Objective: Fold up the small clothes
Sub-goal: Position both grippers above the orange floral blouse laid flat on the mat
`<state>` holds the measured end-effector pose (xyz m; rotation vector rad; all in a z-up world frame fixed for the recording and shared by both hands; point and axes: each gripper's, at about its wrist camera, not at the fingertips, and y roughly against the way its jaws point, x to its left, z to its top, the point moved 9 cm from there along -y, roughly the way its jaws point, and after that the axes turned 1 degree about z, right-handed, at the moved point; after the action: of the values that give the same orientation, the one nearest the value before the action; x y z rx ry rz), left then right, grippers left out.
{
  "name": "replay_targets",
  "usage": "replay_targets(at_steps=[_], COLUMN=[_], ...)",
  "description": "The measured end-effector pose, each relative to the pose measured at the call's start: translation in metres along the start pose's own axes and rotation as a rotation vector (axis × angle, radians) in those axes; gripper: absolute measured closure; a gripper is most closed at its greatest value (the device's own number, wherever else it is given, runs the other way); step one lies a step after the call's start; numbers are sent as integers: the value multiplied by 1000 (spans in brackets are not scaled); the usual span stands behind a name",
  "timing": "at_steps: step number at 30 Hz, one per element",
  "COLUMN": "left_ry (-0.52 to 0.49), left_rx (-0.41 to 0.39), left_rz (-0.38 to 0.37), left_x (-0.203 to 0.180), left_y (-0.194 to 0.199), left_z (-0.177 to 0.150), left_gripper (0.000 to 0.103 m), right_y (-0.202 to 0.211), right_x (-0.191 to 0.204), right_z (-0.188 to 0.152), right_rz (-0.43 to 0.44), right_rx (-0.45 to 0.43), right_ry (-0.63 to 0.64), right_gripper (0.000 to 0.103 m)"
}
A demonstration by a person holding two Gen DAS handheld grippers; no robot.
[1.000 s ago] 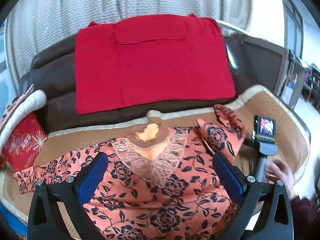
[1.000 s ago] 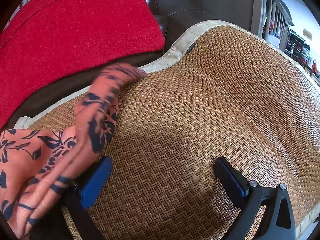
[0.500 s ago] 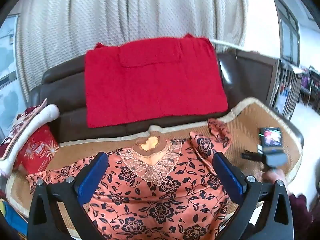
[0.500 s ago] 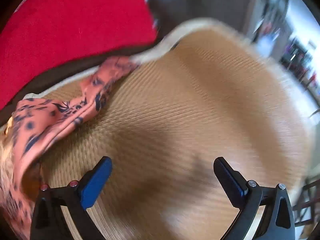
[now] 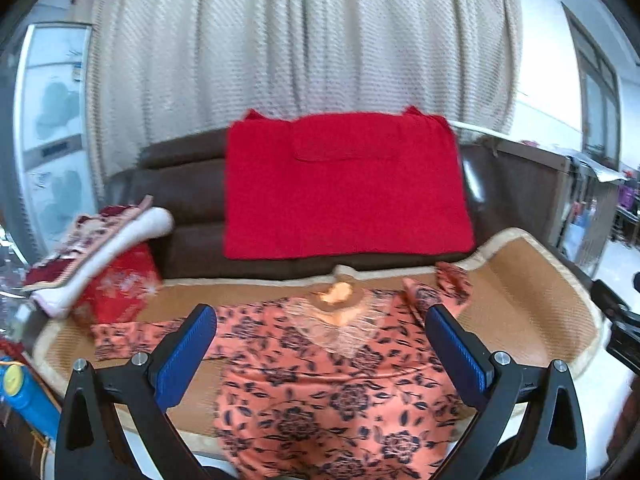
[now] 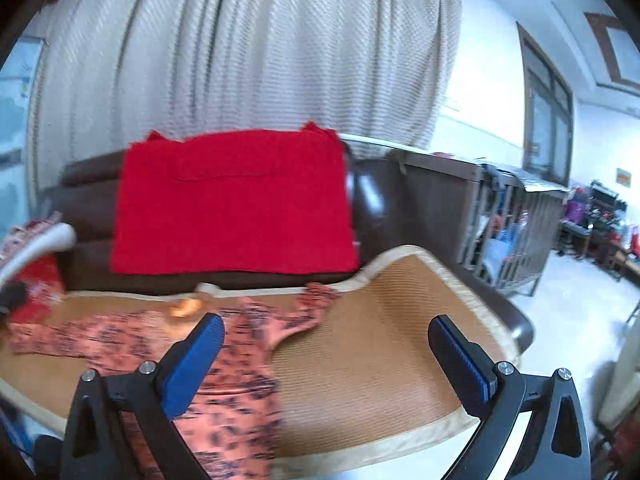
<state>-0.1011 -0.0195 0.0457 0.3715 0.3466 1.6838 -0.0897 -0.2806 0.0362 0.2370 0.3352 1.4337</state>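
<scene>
left wrist view: left tongs (image 5: 320, 344) gape wide and empty over the thin orange floral blouse (image 5: 344, 384), spread flat on the woven bamboo mat (image 5: 532, 280); soft, light, best pinched at a sleeve edge. right wrist view: right tongs (image 6: 326, 346) wide, empty; only here the mat's bare right half shows.

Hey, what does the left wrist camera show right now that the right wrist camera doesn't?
Only the left wrist view shows the blue and yellow object at the lower left, and the open left tool. Only the right wrist view shows the cluttered room at far right, and the open right tool. Both show the floral top spread on the woven mat, and the red cloth over the sofa.
</scene>
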Motion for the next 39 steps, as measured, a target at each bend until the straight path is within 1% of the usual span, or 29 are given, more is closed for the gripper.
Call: replay_targets(at_steps=[2, 5, 6, 9, 11, 14, 17, 21, 28, 35, 39], left_ry=[7, 23, 26, 40, 47, 66, 79, 88, 102, 111, 106], left_rx=[-12, -33, -38, -63, -69, -60, -46, -19, 31, 48, 53], left_rz=[42, 98, 111, 150, 164, 173, 181, 186, 193, 209, 215], left_x=[16, 41, 47, 65, 74, 85, 93, 95, 104, 109, 109], left_y=[7, 16, 17, 24, 26, 21, 11, -3, -31, -40, -44], left_z=[0, -1, 0, -2, -4, -8, -14, -21, -34, -36, -36], left_gripper=[0, 0, 0, 0, 0, 0, 0, 0, 0, 0, 0], right_y=[17, 28, 30, 32, 35, 30, 23, 9, -18, -33, -39], right_x=[23, 54, 58, 84, 98, 120, 131, 145, 165, 183, 186], right_z=[1, -3, -4, -8, -12, -14, -17, -21, -27, -30, -31], right_rz=[36, 87, 93, 128, 134, 142, 155, 155, 155, 164, 173], right_rx=[-4, 9, 13, 25, 22, 34, 45, 65, 103, 116, 121], right_ry=[-10, -7, -3, 25, 39, 67, 73, 84, 111, 132, 132], right_gripper=[0, 0, 0, 0, 0, 0, 0, 0, 0, 0, 0])
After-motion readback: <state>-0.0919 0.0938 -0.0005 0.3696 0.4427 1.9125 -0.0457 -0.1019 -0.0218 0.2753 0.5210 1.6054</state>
